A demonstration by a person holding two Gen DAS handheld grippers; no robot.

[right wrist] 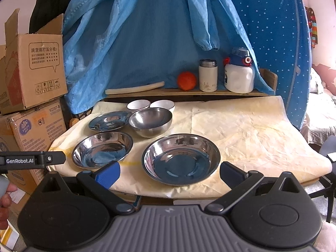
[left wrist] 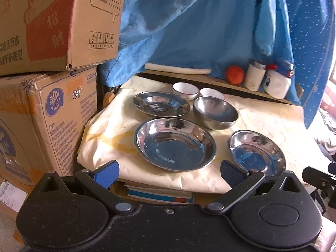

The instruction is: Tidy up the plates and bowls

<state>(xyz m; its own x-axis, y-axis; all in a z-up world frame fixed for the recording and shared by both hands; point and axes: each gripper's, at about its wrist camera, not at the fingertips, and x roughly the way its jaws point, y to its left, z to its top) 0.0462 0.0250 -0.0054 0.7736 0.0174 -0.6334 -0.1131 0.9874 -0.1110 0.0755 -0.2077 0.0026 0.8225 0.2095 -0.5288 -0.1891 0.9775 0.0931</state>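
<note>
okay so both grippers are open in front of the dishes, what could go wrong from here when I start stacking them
The near steel plate sits close to the table's front edge; a nudge from the right gripper could push it off. The plates are shiny and shallow, so the fingers may slip on a rim. The steel bowl appears to touch the white bowls, so lifting it carelessly could knock them.

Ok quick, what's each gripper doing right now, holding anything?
Left gripper: open, holding nothing, short of the steel plates.
Right gripper: open, holding nothing, facing the near steel plate.
</note>
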